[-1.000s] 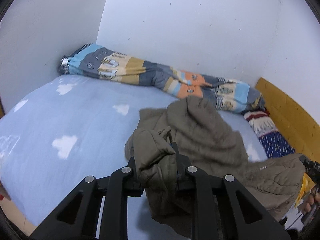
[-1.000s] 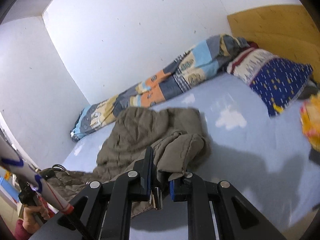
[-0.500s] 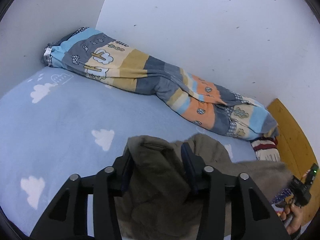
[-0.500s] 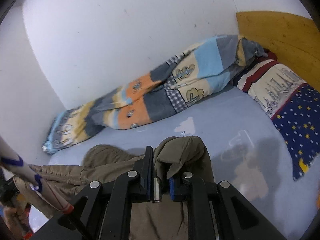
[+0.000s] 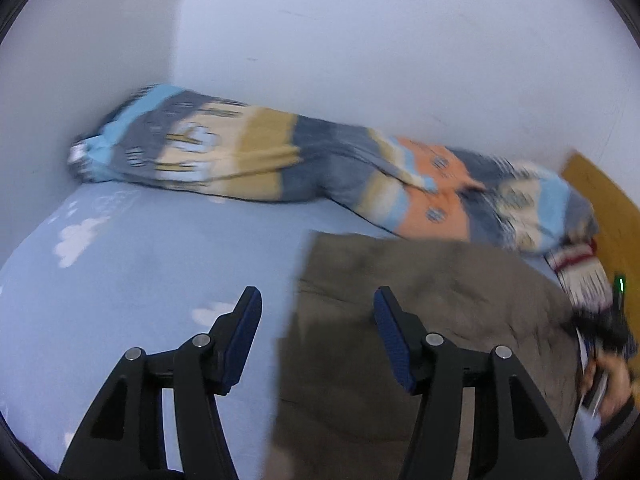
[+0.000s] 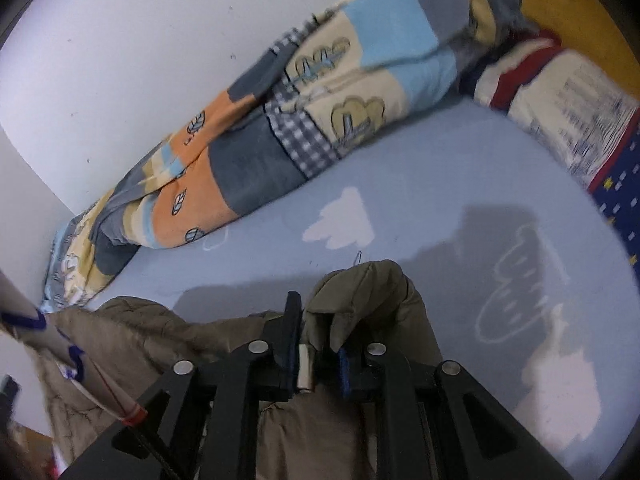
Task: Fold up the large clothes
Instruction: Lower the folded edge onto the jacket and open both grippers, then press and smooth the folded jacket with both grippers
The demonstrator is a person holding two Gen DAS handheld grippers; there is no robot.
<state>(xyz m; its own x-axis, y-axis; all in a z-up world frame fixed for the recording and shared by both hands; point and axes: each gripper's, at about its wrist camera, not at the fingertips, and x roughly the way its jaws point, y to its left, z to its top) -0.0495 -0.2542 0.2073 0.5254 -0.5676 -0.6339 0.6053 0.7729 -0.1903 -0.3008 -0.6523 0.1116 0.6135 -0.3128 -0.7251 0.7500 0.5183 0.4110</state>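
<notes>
The olive jacket (image 5: 420, 320) lies spread on the blue sheet (image 5: 140, 264), near the rolled quilt (image 5: 280, 160) by the wall; the left gripper (image 5: 316, 312) is opening and has let go, its pads clear of the cloth; the right gripper (image 6: 316, 336) is only starting to open, with a bunched corner of the jacket between its jaws; if that corner snags as the hand pulls away, the fold could drag loose; no containers are visible.

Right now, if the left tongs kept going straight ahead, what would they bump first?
Probably the edge of the olive-brown padded jacket on the light-blue cloud-print bedsheet. The opening left tongs are empty; blur makes depth uncertain.
</notes>
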